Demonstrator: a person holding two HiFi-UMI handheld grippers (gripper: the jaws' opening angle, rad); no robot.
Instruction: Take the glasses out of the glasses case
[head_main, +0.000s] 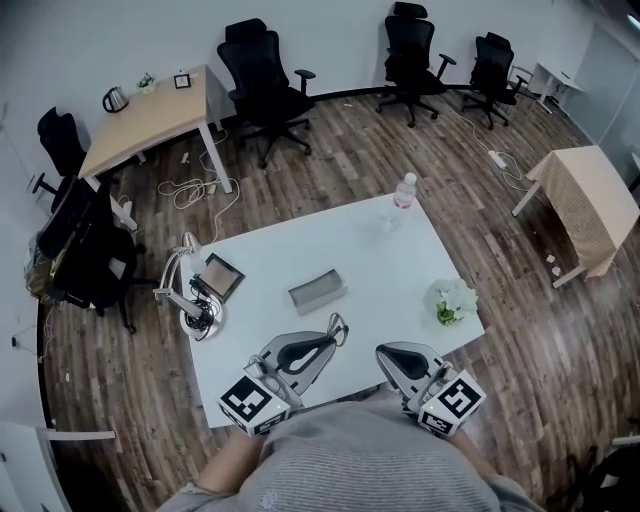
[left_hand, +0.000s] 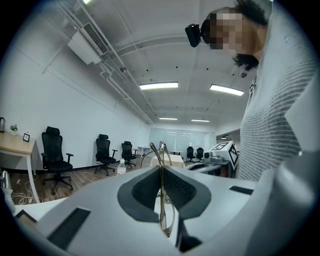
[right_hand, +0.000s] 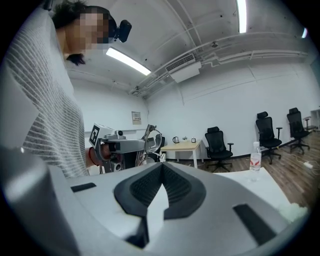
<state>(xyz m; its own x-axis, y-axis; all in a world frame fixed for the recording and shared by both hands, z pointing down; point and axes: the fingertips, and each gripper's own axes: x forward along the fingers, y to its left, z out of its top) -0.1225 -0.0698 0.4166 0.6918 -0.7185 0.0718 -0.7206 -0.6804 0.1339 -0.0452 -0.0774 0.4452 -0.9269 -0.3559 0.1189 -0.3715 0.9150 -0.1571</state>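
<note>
Left tongs: my left tongs (head_main: 325, 345) are shut tight on the glasses (head_main: 336, 328). In the left gripper view the two dark pads (left_hand: 142, 192) press on the thin frame from both sides.
Right tongs: my right tongs (head_main: 385, 352) are closed with nothing in them. The right gripper view shows the pads (right_hand: 177, 187) meeting at the tip.
Where the glasses are: they stick out past the tip of the left tongs, up in the air over the near part of the tabletop (head_main: 300, 245). They do not touch it.
Which way the glasses go: they stand on edge, so I see only the thin side in the left gripper view (left_hand: 160, 152). Their long way runs in line with the tongs, away from me and a little to the right.
Glasses case: the grey glasses case (head_main: 317, 290) lies on the tabletop just ahead of the glasses, apart from them. Its long side goes left to right, a bit tilted.
Hands: both tongs sit close to my body at the near edge, side by side. Their tips lean in toward each other.
Further out: a water bottle (head_main: 404, 190) stands at the far edge. White flowers (head_main: 455, 300) sit near the right edge.
</note>
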